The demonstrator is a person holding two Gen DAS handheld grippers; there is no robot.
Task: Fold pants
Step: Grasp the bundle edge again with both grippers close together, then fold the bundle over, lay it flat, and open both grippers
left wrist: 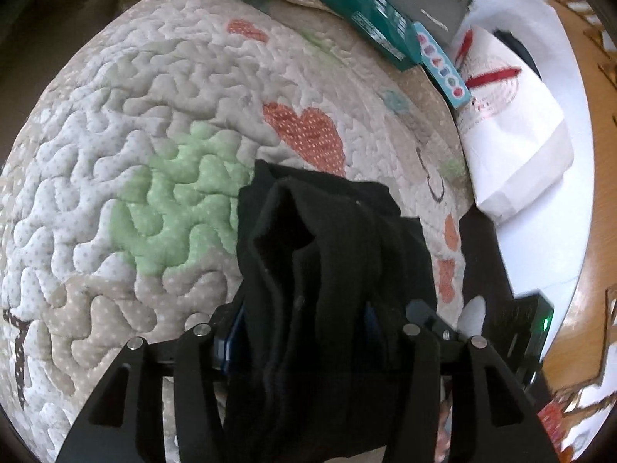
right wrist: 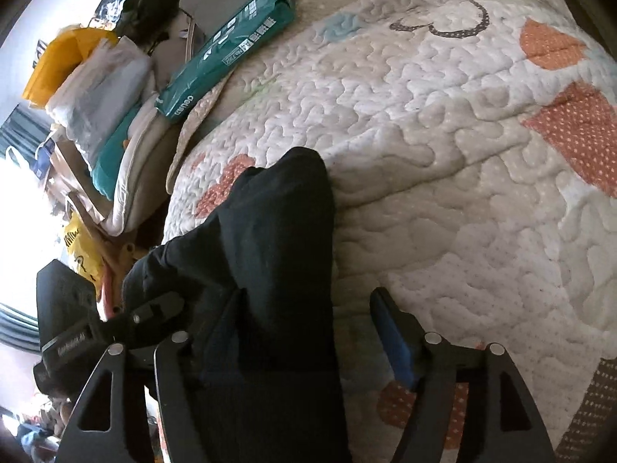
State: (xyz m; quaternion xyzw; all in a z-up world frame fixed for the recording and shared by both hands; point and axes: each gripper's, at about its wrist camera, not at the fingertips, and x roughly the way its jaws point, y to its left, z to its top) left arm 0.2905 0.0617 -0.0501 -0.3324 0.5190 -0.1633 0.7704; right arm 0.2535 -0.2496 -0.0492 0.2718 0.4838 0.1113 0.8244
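Left gripper (left wrist: 304, 324): jaws drawn in on a thick bunch of the black pants (left wrist: 327, 270), blue pads pressed against the cloth on either side, the fabric standing up between the fingers above the quilt (left wrist: 115, 154). Right gripper (right wrist: 308, 332): jaws stand wider, the pants (right wrist: 270, 250) draped over the left finger and filling most of the gap, the right blue pad (right wrist: 393, 339) apart from the cloth (whether anything is actually pinched, cannot tell). Beyond the pants, the quilted cover with orange hearts and a green patch; a teal package (right wrist: 227, 50) lies at its far edge beside stacked linens (right wrist: 104, 88), and a white paper bag (left wrist: 513, 127) sits to the right.
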